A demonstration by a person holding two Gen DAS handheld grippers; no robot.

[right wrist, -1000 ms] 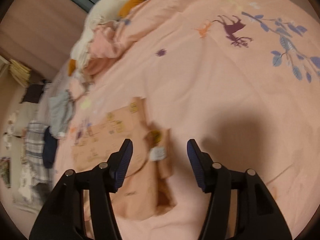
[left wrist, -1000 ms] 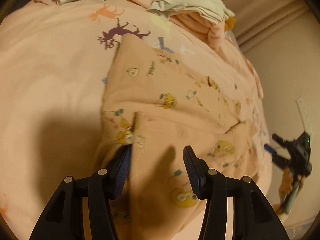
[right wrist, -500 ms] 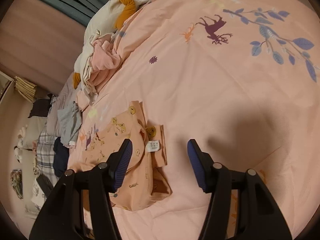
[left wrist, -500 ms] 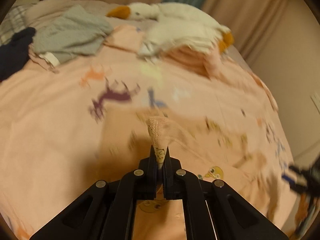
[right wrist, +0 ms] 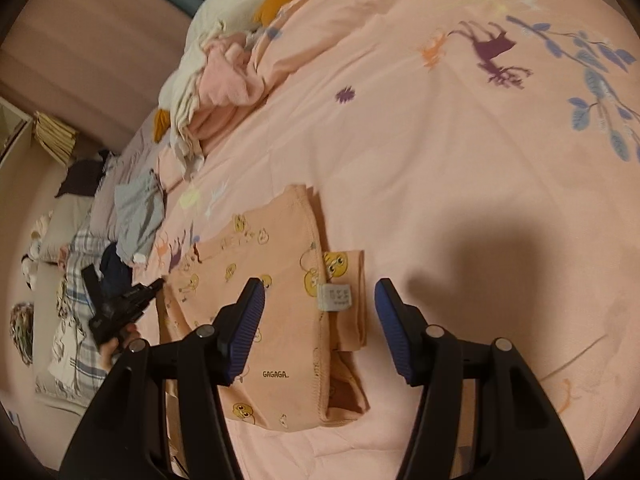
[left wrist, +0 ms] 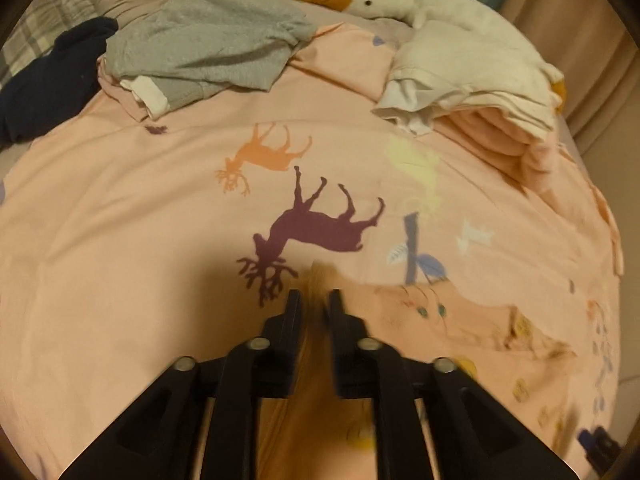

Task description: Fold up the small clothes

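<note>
Fabric sat between my left gripper's (left wrist: pixel 315 304) jaws in the left wrist view, a blurred peach fold of the small garment (left wrist: pixel 452 320) running up through the gap. The jaws were opening, and I could not tell whether the pads were touching the cloth at all. The rest of the garment lay spread to the right on the pink bedspread (left wrist: pixel 120 220), just below the purple deer print (left wrist: pixel 316 232). Farther back I saw a grey top (left wrist: pixel 208 44), a dark garment (left wrist: pixel 48 84), a stack of folded pale clothes (left wrist: pixel 472 84) and a plush goose (left wrist: pixel 400 0).

Over in the right wrist view, my right gripper (right wrist: pixel 320 316) hovered with its jaws wide apart and nothing between the blue pads (right wrist: pixel 244 320). Under it the small garment (right wrist: pixel 264 280) lay flat on the bedspread (right wrist: pixel 440 140), one side doubled over so a seam ran down the middle and a white care label (right wrist: pixel 335 297) faced up beside it. The left gripper (right wrist: pixel 120 304) showed small at the garment's far edge.

I judged this to be mid-fold, with the left side just being laid down and released. The next move, I reckoned, called for the right gripper to drop onto the near edge by the label, pinch both layers cleanly, and carry them across without dragging the lower layer askew.
</note>
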